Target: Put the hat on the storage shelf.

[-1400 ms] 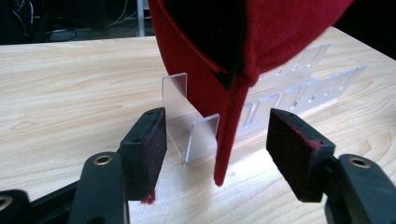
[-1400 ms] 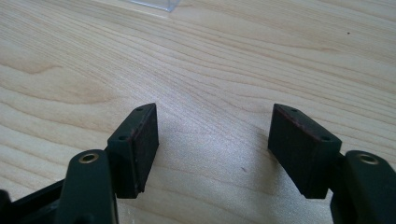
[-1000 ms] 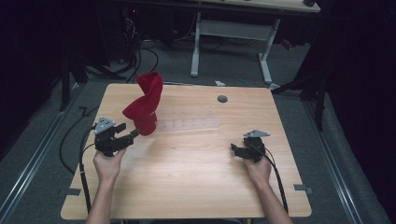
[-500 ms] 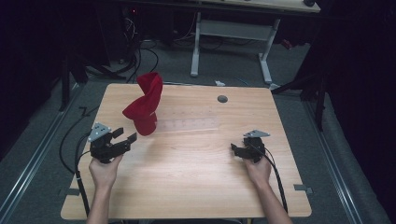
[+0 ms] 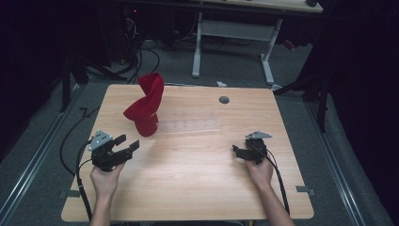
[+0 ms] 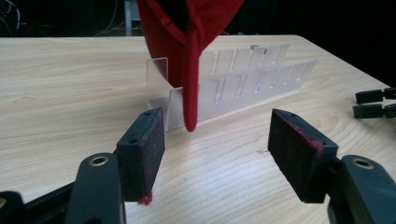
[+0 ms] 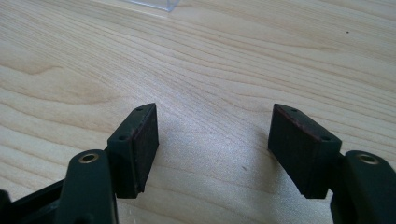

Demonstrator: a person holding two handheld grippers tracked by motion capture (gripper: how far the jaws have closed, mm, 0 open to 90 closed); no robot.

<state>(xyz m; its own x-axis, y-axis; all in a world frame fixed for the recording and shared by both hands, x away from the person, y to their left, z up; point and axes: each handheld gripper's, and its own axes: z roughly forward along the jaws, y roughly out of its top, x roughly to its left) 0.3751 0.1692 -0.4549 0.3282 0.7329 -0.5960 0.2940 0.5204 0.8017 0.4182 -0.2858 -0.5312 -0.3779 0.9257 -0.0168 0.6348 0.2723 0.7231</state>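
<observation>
Red cloth (image 5: 146, 106), soft and light-looking, stands draped over one end of a clear slotted rack (image 6: 233, 88) on the wooden bench (image 5: 197, 183), its hanging strap the likeliest grip, while left tool (image 5: 123, 144) and right tool (image 5: 239, 151) rest released, empty.

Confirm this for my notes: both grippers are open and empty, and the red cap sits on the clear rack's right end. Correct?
Not quite: the red cap sits on the clear rack's left end, as the high view shows. The left gripper and right gripper are indeed open and empty.
</observation>
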